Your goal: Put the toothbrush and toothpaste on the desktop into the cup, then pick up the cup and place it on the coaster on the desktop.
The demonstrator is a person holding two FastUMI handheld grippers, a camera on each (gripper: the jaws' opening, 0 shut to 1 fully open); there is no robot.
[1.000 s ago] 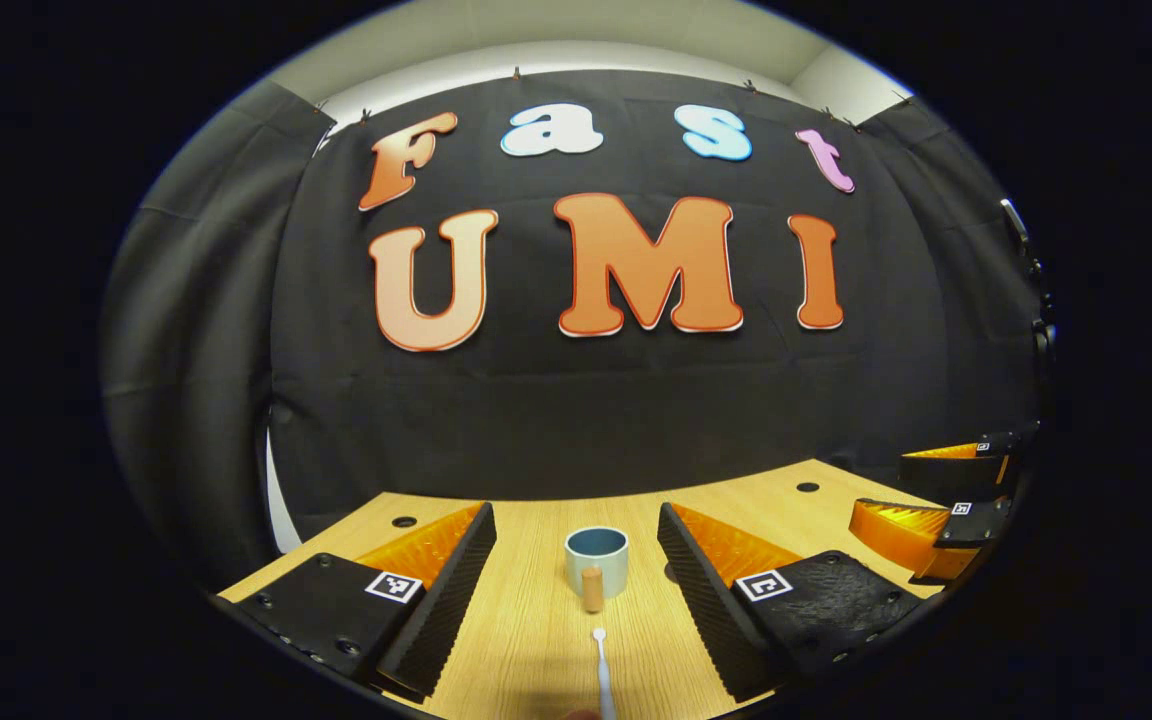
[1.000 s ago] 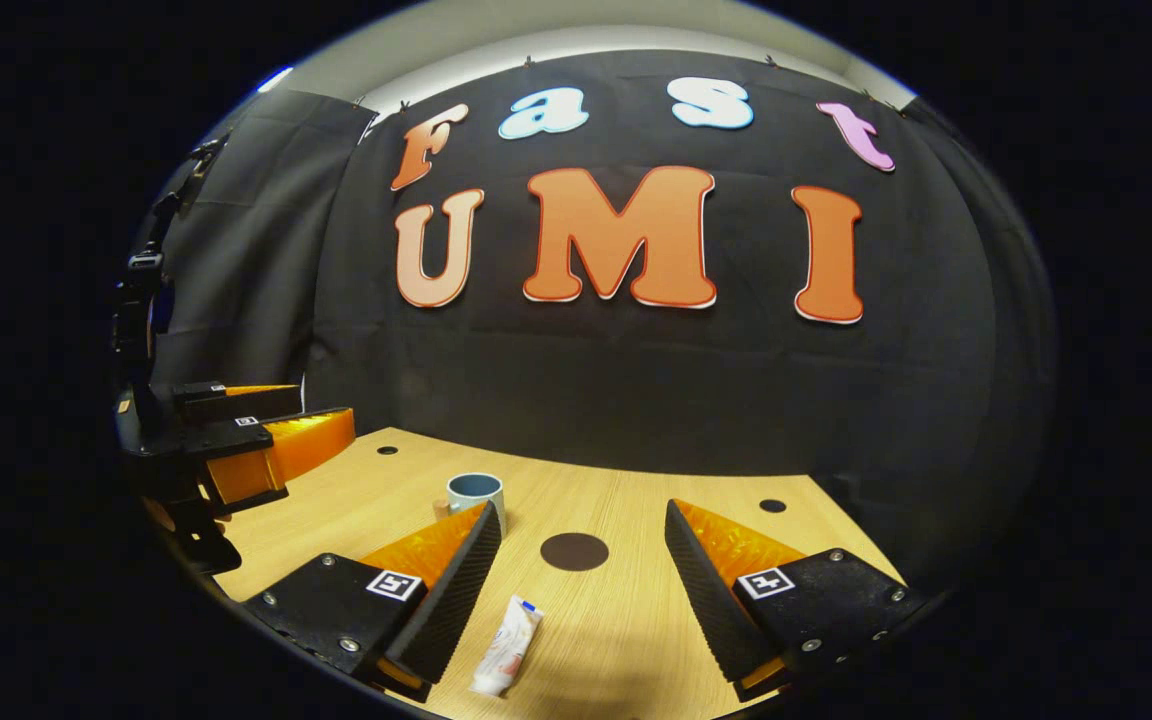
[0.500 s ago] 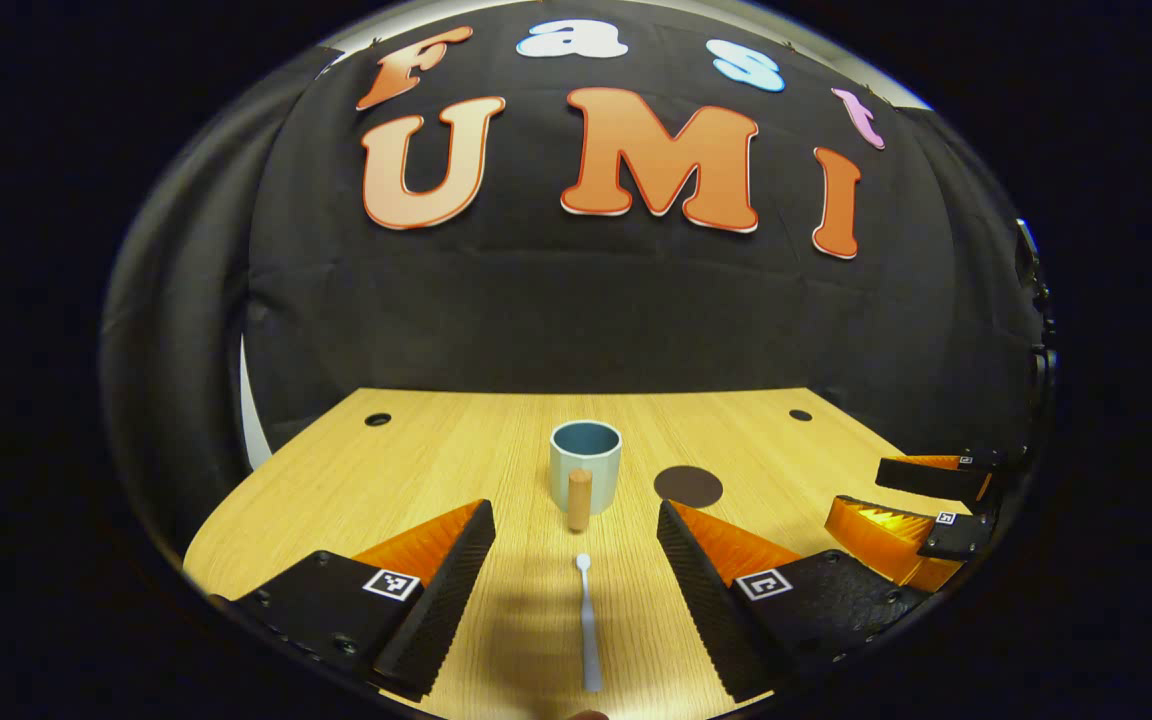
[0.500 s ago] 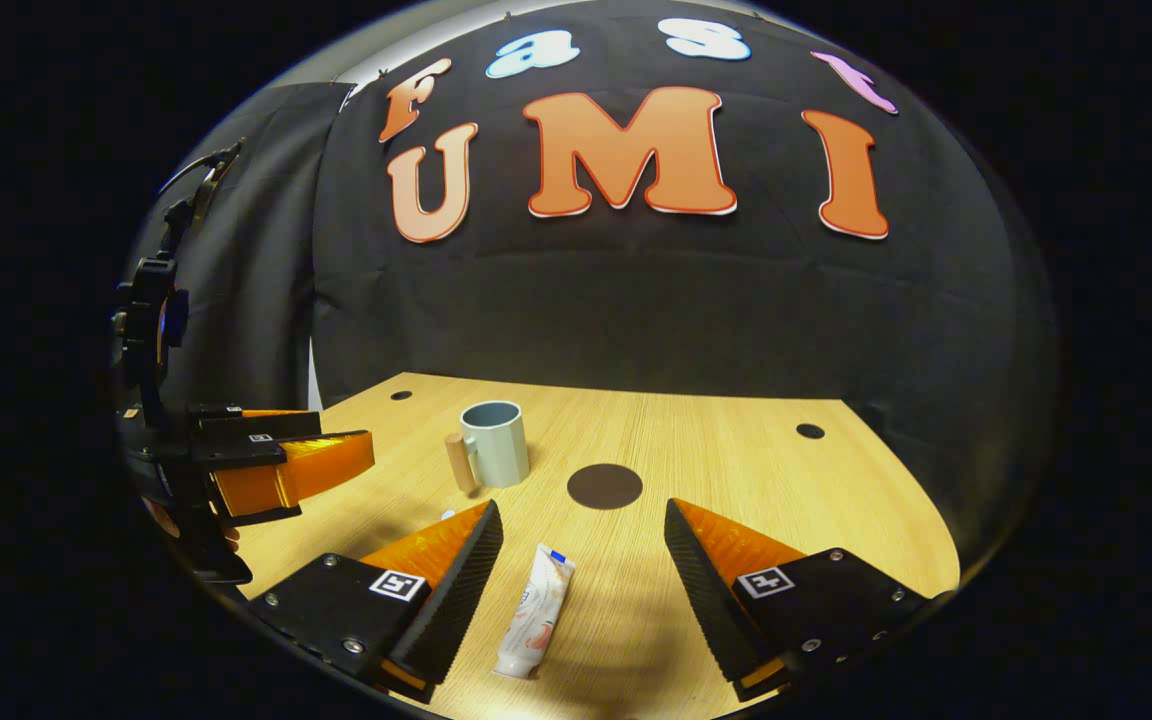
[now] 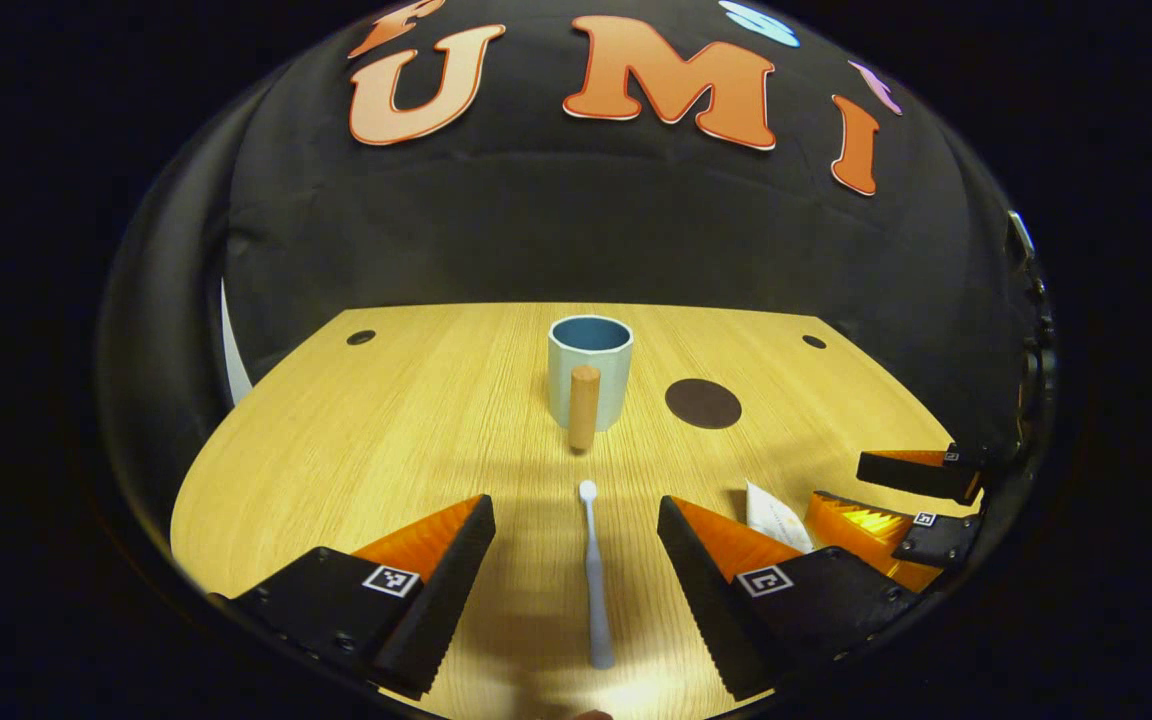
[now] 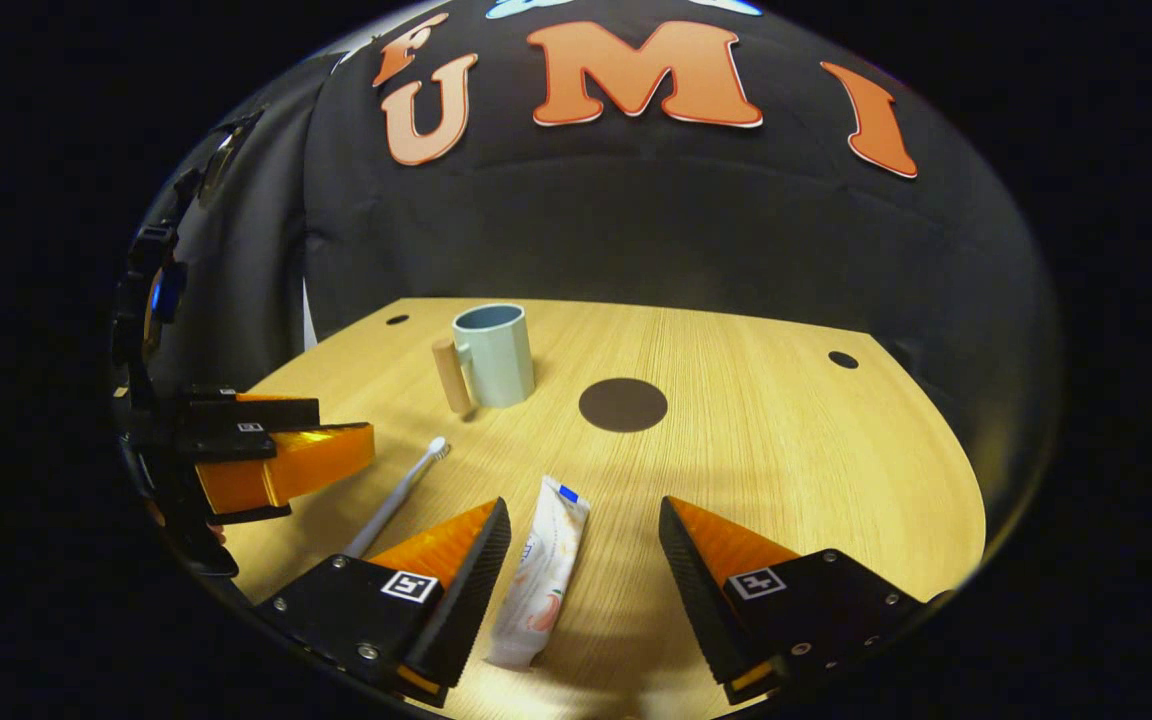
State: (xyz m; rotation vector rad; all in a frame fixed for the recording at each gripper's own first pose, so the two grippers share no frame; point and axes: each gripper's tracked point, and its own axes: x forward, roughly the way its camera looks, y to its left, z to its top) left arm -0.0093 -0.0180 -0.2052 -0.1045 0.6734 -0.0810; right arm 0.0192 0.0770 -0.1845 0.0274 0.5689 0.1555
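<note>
A pale blue cup (image 5: 591,368) (image 6: 494,354) with a wooden handle (image 5: 584,406) stands upright on the wooden desktop (image 5: 416,430). A dark round coaster (image 5: 703,403) (image 6: 622,404) lies to its right. The white toothbrush (image 5: 591,570) (image 6: 396,495) lies flat between the fingers of my open left gripper (image 5: 576,505), head toward the cup. The toothpaste tube (image 6: 541,570) (image 5: 774,515) lies flat between the fingers of my open right gripper (image 6: 584,505). The left gripper (image 6: 266,455) also shows at the left of the right gripper view, and the right gripper (image 5: 896,495) at the right of the left gripper view.
The desktop (image 6: 786,470) has small dark holes (image 5: 361,337) (image 6: 843,359) near its back corners. Black cloth closes the booth behind and on both sides. Bare wood stretches left of the cup and right of the coaster.
Both grippers have tipped downward and risen, so more of the desktop shows. The toothbrush and the toothpaste now lie fully between their grippers' fingers. No object has moved.
</note>
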